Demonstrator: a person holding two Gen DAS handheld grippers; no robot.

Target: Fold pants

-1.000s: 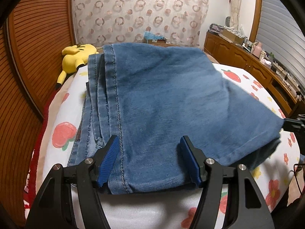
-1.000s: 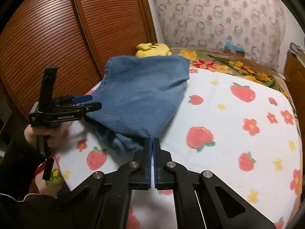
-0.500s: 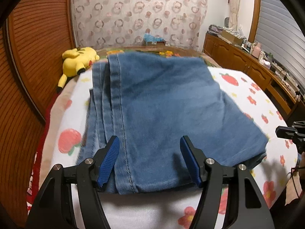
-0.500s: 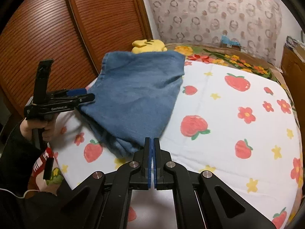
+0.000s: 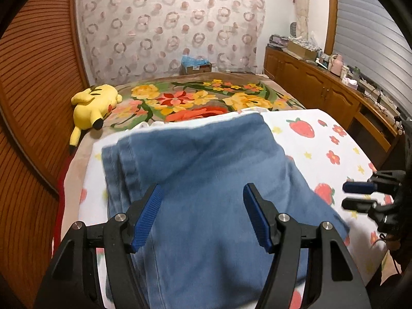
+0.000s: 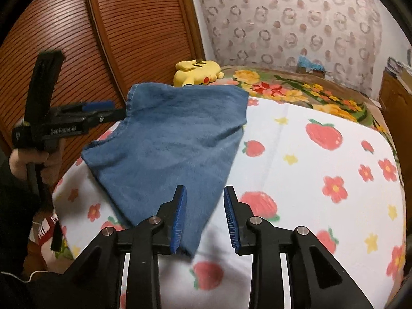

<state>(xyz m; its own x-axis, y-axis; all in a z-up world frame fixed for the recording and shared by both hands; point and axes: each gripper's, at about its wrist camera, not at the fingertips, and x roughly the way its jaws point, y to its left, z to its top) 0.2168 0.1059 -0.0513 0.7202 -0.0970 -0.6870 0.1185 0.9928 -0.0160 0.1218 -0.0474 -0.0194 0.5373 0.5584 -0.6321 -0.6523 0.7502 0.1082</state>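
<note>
At the far left, slatted wooden closet doors (image 6: 77, 38) run along the side of the bed. In the right wrist view a hand (image 6: 33, 159) at the left edge grips the left gripper (image 6: 103, 108), which hangs in the air just beside the left edge of the jeans. In its own view the left gripper (image 5: 200, 213) has its blue pads (image 5: 146, 216) standing wide apart above the denim, gripping nothing; the cloth lies below them, not between them.

The folded blue jeans (image 5: 206, 180) lie flat on the strawberry-and-flower bedsheet (image 6: 309, 167), on the left half of the bed, stacked hems showing along their left side. At the far end, a yellow plush toy (image 5: 92, 105) lies on a floral blanket (image 5: 206, 97) just past the jeans.

The right gripper (image 6: 204, 217) is at the near corner of the jeans; its jaws are opening, part-way apart, and the corner of the denim lies beneath and between them with no pad pressing on it. In the left wrist view the right gripper (image 5: 358, 195) shows at the right edge, apart from the jeans' right side.

Far right, a wooden sideboard (image 5: 322, 90) cluttered with small items lines the wall under a slatted blind (image 5: 365, 25).
</note>
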